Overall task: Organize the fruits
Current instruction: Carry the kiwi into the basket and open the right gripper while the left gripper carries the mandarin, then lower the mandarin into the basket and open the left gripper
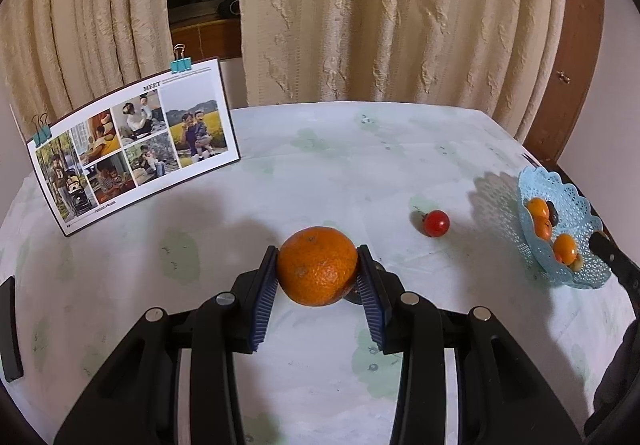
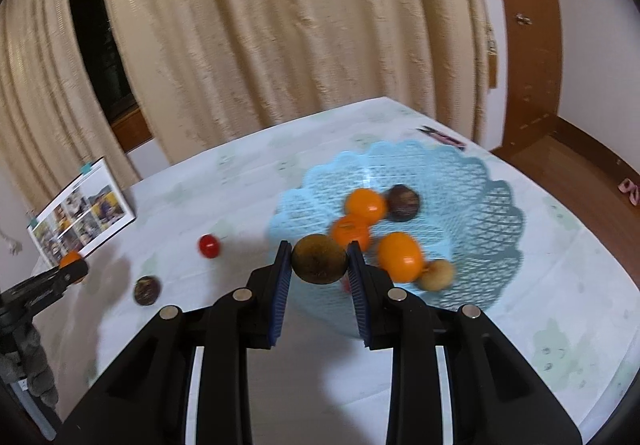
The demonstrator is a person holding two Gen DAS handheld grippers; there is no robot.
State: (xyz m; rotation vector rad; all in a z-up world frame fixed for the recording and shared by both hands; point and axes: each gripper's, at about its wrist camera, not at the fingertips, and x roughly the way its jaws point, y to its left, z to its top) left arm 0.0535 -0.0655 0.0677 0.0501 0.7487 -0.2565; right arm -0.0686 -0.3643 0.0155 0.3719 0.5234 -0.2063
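Observation:
My left gripper (image 1: 317,265) is shut on a large orange (image 1: 317,265) just above the table. A red cherry tomato (image 1: 436,223) lies to its right. The light blue lattice basket (image 1: 576,205) stands at the far right with several small orange fruits. In the right wrist view my right gripper (image 2: 319,259) is shut on a brown round fruit (image 2: 319,259), held over the near rim of the basket (image 2: 480,229). The basket holds three orange fruits (image 2: 400,256), a dark fruit (image 2: 403,202) and a tan one (image 2: 437,275). The tomato (image 2: 209,245) and a dark brown fruit (image 2: 147,290) lie on the table to the left.
A photo calendar (image 1: 132,149) with teal clips stands at the table's back left. Beige curtains hang behind the table. A dark object (image 1: 10,329) lies at the left edge. A wooden door frame (image 2: 528,45) and floor are to the right.

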